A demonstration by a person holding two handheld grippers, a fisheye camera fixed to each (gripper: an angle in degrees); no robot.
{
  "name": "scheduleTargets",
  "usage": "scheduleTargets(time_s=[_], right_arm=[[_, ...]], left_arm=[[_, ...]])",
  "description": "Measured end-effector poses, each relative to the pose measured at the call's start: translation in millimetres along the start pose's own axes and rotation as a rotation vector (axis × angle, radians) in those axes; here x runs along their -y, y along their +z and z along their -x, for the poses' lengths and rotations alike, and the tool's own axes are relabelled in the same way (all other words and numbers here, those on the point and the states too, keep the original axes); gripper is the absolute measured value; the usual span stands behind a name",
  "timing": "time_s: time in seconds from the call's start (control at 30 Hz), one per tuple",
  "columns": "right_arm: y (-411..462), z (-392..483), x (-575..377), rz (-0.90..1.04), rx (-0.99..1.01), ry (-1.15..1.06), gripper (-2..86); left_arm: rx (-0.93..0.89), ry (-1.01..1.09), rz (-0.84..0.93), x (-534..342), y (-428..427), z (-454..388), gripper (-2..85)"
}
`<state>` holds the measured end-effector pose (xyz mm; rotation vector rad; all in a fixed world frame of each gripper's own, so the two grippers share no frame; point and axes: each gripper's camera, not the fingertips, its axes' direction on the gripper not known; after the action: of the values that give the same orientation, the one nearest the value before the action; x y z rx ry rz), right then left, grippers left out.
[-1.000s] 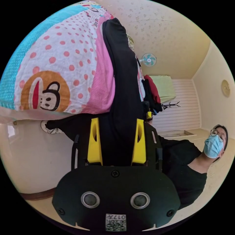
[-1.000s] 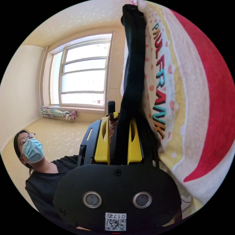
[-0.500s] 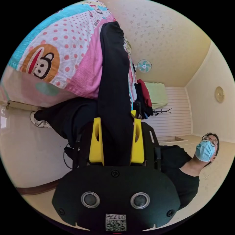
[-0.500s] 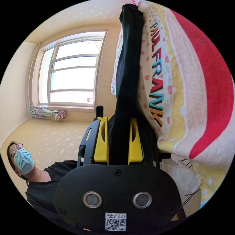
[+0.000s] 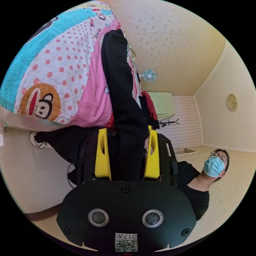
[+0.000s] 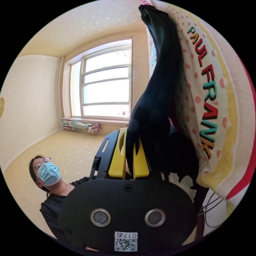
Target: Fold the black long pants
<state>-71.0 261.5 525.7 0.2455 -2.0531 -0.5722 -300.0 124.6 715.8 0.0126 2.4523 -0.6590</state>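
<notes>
The black long pants (image 5: 120,88) lie as a long dark band across a cartoon-print bedspread (image 5: 61,61) and run down between my left gripper's (image 5: 127,133) yellow jaws, which are shut on a thick bunch of the cloth. More black cloth hangs off the bed edge to the left of the jaws. In the right gripper view the pants (image 6: 160,88) stretch from the bedspread (image 6: 213,88) into my right gripper (image 6: 130,140). Its jaws stand close together, shut on a thin fold, and loose black cloth drapes over its right side.
A person (image 5: 197,186) in a black top and face mask is close behind both grippers, also the person (image 6: 50,181) in the right gripper view. A pile of red and black clothes (image 5: 149,106) lies further along the bed. A window (image 6: 106,85) and cables (image 6: 213,210) are nearby.
My right gripper's jaws have come closer together on the pants, and more black cloth now bunches over them. Both cameras shifted slightly. The left gripper still holds the same band of cloth.
</notes>
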Motion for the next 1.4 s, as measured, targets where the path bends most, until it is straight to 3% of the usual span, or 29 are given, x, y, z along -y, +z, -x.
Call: scheduleTargets(time_s=[0.2,0.3,0.43,0.57,0.7,0.8,0.87,0.93,1.03,1.17,1.23,1.3,1.4], right_arm=[[16.4,27.0,38.3,0.054,0.079,-0.010,0.4],[23.2,54.6,63.5,0.086,0.073,-0.057,0.3],[19.0,89.0,99.4,0.113,0.109,-0.126,-0.1],[-2.7,121.5,119.2,0.135,0.117,-0.193,-0.4],[-34.9,175.0,128.1,0.185,0.053,-0.329,-0.6],[-42.7,219.4,132.3,0.237,-0.014,-0.436,-0.6],[-42.4,249.2,134.3,0.275,-0.038,-0.512,-0.6],[-39.2,286.7,136.1,0.327,-0.055,-0.630,-0.6],[-36.2,313.4,149.8,0.367,-0.082,-0.703,-0.6],[-36.0,321.8,180.2,0.384,-0.178,-0.706,-0.6],[-48.0,326.5,201.9,0.381,-0.172,-0.701,-0.6],[-65.1,338.2,216.7,0.345,-0.160,-0.714,-0.6],[-81.0,377.6,237.6,0.333,-0.228,-0.812,-0.6]], left_arm=[[-0.130,0.005,0.089,19.8,-4.5,42.1,22.0],[-0.280,0.006,0.144,34.9,-3.0,66.8,23.3],[-0.739,0.051,0.252,57.6,23.9,89.9,23.0],[-0.973,0.189,0.338,64.5,38.1,64.5,19.2],[-1.003,0.336,0.207,56.3,8.7,30.2,11.4],[-0.841,0.440,0.143,42.4,-7.3,-13.5,9.9],[-0.685,0.614,0.172,21.4,-5.9,-72.0,15.4],[-0.686,0.724,0.224,6.7,3.0,-106.2,21.9],[-0.768,0.523,0.234,21.4,46.4,-89.2,21.3],[-0.894,0.120,0.300,45.9,170.1,-23.2,9.0],[-0.932,0.111,0.310,46.5,210.7,-23.2,6.8],[-0.918,0.177,0.202,46.8,227.1,-35.6,5.6],[-0.725,0.417,-0.039,41.4,227.8,-92.0,5.1]])
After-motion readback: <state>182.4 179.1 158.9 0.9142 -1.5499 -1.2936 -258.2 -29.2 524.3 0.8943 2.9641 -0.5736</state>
